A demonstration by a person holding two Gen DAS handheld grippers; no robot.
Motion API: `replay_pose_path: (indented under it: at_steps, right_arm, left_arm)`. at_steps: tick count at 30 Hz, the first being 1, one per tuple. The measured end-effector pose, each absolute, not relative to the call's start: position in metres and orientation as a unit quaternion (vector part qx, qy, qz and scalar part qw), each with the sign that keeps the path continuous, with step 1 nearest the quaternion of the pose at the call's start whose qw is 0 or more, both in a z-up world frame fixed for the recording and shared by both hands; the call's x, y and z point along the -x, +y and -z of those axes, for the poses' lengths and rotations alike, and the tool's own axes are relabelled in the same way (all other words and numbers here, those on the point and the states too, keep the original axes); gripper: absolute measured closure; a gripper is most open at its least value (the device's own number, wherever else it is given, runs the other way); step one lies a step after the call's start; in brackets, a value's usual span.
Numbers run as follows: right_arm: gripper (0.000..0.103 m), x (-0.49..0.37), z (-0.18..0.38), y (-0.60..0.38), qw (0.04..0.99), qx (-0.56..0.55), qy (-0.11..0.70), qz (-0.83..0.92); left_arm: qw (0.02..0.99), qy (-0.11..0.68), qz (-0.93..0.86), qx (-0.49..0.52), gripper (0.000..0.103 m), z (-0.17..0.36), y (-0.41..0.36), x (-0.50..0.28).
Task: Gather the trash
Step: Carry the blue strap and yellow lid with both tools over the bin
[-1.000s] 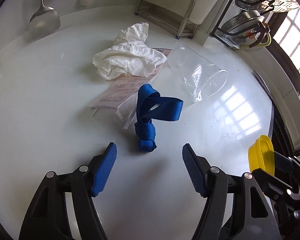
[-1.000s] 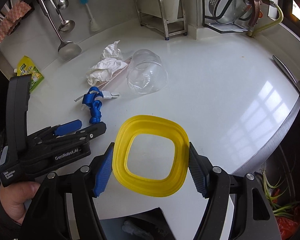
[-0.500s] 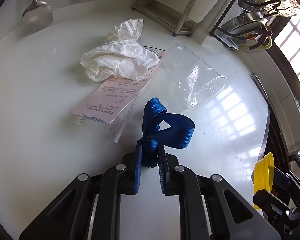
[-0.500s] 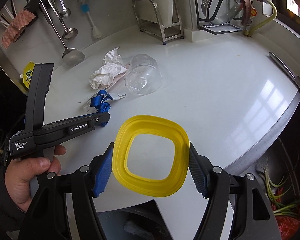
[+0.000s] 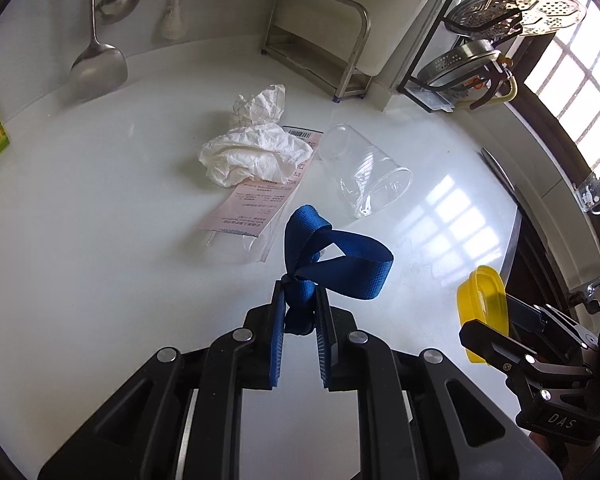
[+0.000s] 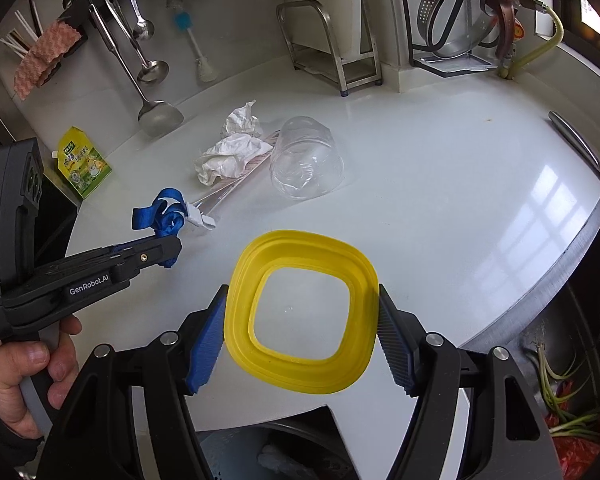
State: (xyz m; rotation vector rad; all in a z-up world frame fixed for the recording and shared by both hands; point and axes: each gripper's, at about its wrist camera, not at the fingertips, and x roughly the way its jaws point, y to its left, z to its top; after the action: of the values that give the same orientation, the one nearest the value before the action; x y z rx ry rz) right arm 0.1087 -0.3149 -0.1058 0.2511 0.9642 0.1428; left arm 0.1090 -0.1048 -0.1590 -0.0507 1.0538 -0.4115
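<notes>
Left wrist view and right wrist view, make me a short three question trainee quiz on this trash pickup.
1. True or false: the left hand-held gripper is shut on the blue strap.
2. What does the right hand-held gripper hold? A) clear plastic cup B) yellow ring C) tissue
3. How does the clear plastic cup lie on the counter?

Key: 1 true; 2 B, the yellow ring; 3 on its side.
</notes>
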Motion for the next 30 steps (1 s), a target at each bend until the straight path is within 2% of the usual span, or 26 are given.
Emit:
replay_pose_path:
  at_steps: [15,30]
  right_arm:
    - [0.036,-0.08,0.084,-0.298,0.88,-0.119,0.452,-0.088]
    - [0.036,-0.016,0.075,-0.286,0.881,-0.099,0.447,-0.119]
  left_arm:
    - [0.86,0.477,0.184,0.008,0.089,0.124,-0.073,-0.064]
    - [0.863,0.469,0.188,-0.004,0.089,0.11,-0.079,0.015]
